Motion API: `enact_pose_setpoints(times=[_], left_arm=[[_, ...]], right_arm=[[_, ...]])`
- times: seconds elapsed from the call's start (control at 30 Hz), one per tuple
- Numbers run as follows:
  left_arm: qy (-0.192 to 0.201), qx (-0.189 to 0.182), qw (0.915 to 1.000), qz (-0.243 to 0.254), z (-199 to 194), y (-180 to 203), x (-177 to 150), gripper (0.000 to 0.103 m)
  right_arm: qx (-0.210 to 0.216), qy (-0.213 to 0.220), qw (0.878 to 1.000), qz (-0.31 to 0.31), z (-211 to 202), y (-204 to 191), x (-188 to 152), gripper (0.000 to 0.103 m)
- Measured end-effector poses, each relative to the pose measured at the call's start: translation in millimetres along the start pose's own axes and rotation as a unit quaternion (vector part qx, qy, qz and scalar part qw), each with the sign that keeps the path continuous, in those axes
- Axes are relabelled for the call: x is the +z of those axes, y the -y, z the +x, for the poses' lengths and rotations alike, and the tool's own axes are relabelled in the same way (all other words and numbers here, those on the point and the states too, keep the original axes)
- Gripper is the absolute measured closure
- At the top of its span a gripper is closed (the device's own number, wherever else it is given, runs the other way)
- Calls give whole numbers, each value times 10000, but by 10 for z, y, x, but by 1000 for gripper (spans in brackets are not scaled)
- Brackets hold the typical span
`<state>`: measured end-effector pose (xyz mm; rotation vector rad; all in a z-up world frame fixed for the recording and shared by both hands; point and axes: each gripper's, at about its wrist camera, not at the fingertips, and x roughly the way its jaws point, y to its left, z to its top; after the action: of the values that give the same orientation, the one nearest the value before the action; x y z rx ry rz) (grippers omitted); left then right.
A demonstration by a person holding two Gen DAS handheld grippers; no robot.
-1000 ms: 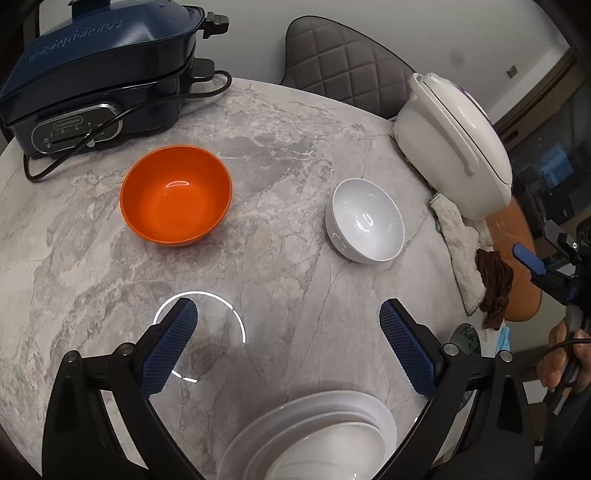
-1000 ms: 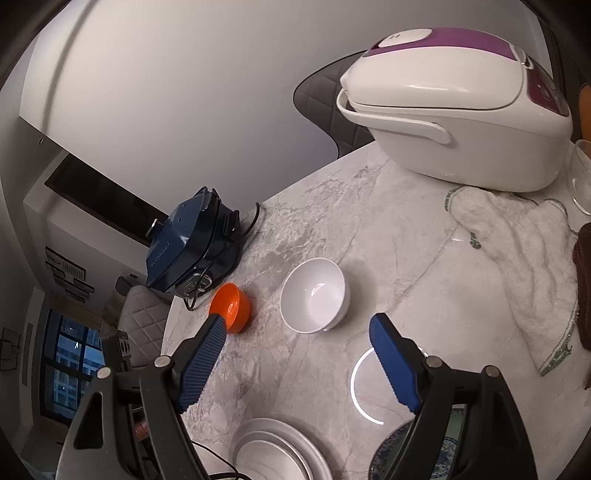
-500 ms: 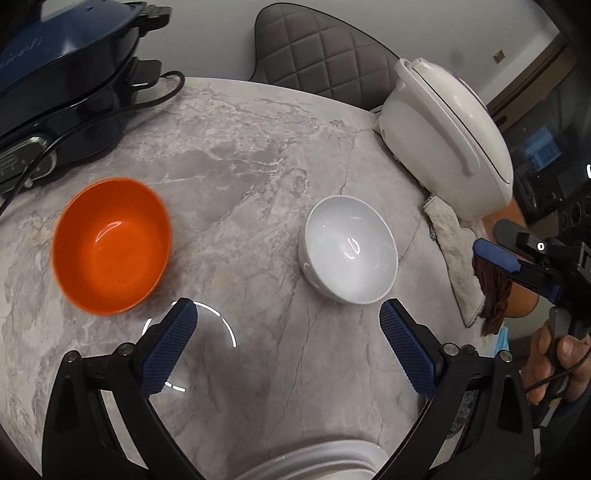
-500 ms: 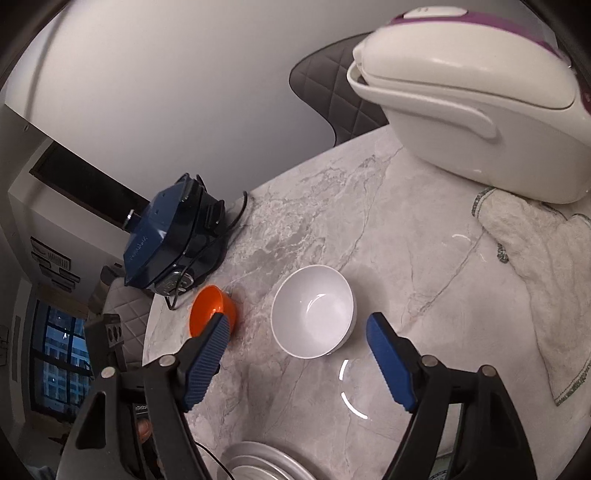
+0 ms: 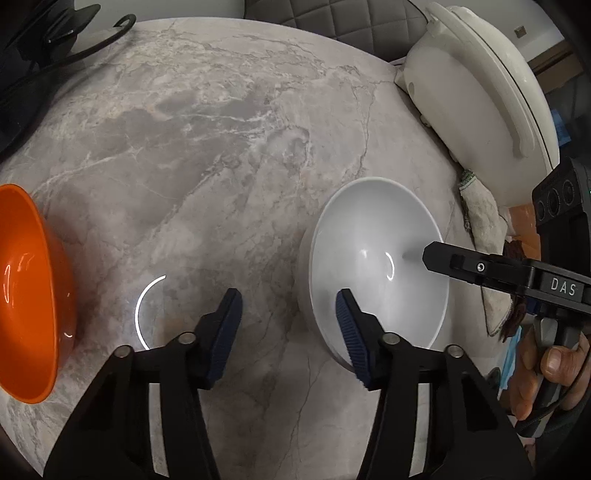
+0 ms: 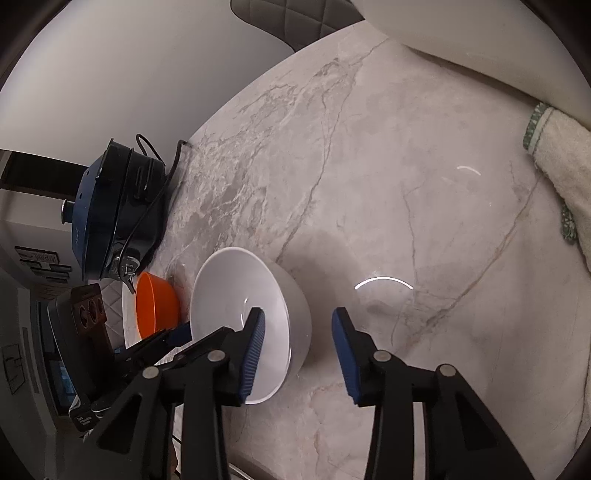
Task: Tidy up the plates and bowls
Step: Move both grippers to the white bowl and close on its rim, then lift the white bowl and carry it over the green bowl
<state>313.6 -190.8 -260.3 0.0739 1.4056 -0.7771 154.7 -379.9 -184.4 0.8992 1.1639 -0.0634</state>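
White bowl [image 5: 376,266] taken as landmark: upright on marble table [image 5: 207,122], toward the rice-cooker side.

L gripper [image 5: 288,325] over bowl's near-left rim: jaws straddle the rim w/ one blue pad inside the bowl and the other outside over bare marble. Jaws just been closing, rim between them, but a clear gap shows on both sides; not pinching yet, partly open.

R gripper [image 6: 297,345] at opposite side of same bowl [image 6: 240,321]: one pad inside the bowl, the other outside, past the bowl's wall over the table [image 6: 406,184]. Jaws also just been closing w/ bowl's wall between them; gap visible betw. outer pad and wall, contact of inner pad can't be told. In L wrist view, R gripper's black finger [image 5: 454,264] reaches in over bowl's right rim, w/ a hand [image 5: 546,373] on its grip.

Orange bowl [image 5: 29,295] well left of white bowl, upright, apart from it. White rice cooker [image 5: 476,92] behind-right of white bowl; towel [image 5: 484,221] just right of it, by cooker's base. Dark blue cooker [image 6: 110,210] w/ black cord far beyond orange bowl [image 6: 155,306]. Grey quilted chair [image 5: 332,18] behind table's far edge.
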Motion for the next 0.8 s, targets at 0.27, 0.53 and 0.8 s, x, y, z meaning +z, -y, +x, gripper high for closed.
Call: enact_pose_setpoints(times=[0.27,0.53,0.8], left_arm=[[-49,-82,10000,19,30,-10,64,68],[-27,-231,9997,104,-1,42,69,88],[-34,-151,9998,143,-61,65,70,90]], right_arm=[[27,-187,9998,85,129,31,19,73],[42,-268,9996,14,178,-7,19,86],[-86,-224,9996,-122,176,-85,-9,88]])
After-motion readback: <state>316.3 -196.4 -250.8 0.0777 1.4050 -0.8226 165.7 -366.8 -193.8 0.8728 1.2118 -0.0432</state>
